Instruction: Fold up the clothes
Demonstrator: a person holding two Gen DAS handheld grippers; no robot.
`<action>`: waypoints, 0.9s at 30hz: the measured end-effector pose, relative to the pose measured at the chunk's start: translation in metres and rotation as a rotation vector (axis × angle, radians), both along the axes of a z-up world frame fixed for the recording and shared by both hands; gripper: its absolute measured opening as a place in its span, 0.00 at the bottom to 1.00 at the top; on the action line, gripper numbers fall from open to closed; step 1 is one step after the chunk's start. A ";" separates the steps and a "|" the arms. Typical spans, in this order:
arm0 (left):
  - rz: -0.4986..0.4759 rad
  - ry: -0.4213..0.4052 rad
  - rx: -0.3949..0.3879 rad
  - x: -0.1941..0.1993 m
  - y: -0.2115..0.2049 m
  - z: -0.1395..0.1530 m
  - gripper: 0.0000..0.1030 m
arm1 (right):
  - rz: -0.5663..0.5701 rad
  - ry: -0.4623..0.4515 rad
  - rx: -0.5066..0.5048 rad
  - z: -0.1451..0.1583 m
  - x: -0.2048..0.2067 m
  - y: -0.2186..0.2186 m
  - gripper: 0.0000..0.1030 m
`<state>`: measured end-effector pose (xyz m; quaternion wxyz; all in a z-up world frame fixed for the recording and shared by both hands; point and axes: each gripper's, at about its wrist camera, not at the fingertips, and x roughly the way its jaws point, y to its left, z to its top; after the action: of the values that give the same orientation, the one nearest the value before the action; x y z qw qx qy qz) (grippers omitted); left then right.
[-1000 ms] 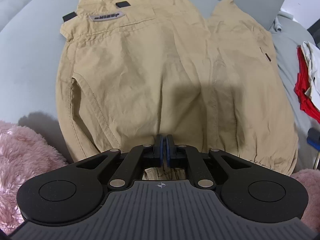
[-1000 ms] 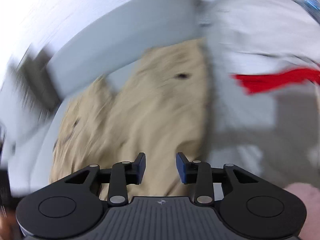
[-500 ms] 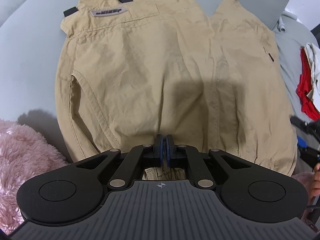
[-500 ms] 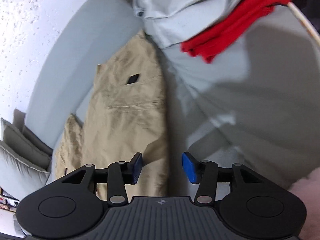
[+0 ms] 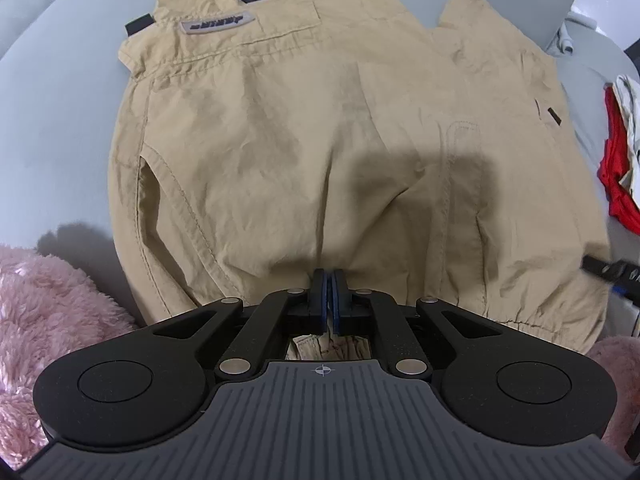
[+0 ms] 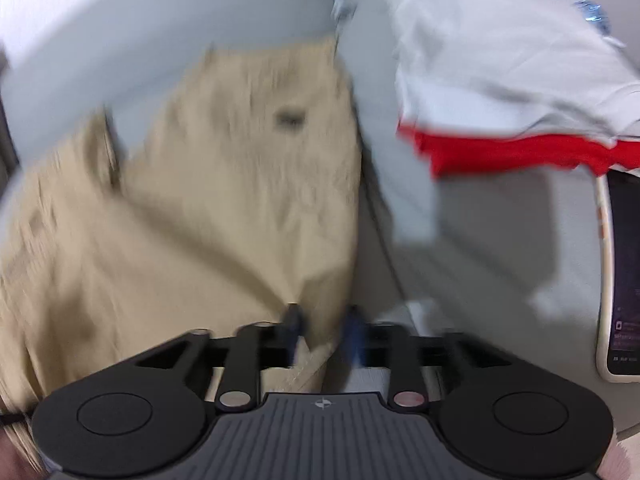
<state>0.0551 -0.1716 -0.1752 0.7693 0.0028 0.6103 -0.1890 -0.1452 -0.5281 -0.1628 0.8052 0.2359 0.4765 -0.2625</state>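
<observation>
The wrinkled tan cotton trousers [image 5: 320, 152] lay spread flat across the pale grey sofa cushion [image 5: 52, 100], waistband towards the cushion's back edge and hems at its front edge, between two patches of fluffy pink blanket [image 5: 44, 304] at the front corners. The left gripper [image 5: 328, 296] had its blue pads pressed together on a fold of the tan fabric at the near hem, pinching it.

The right gripper [image 6: 323, 328], seen through motion blur, sat at the trousers' right-hand edge, near the cushion's front edge; its jaws were closing, with a corner of the tan cloth between them, though the pads did not yet appear to press on it. A heap of white and red garments [image 6: 500, 92] lay beyond, towards the cushion's right end, beside a phone [image 6: 624, 272].

The step in hand looked like securing both hem corners before the first fold. The next move probably called for the right jaws to finish clamping on the cloth, then both hands lifting together and carrying the hems towards the waistband, keeping the fabric taut enough not to bunch.
</observation>
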 end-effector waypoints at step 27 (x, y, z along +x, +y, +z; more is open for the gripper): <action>-0.101 -0.002 0.156 -0.031 0.017 0.038 0.16 | 0.357 0.070 0.138 0.022 -0.044 0.096 0.27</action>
<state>0.0241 -0.1546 -0.1374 0.7568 0.0937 0.6214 -0.1795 -0.1896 -0.4318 -0.1408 0.8038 0.1929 0.5555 -0.0902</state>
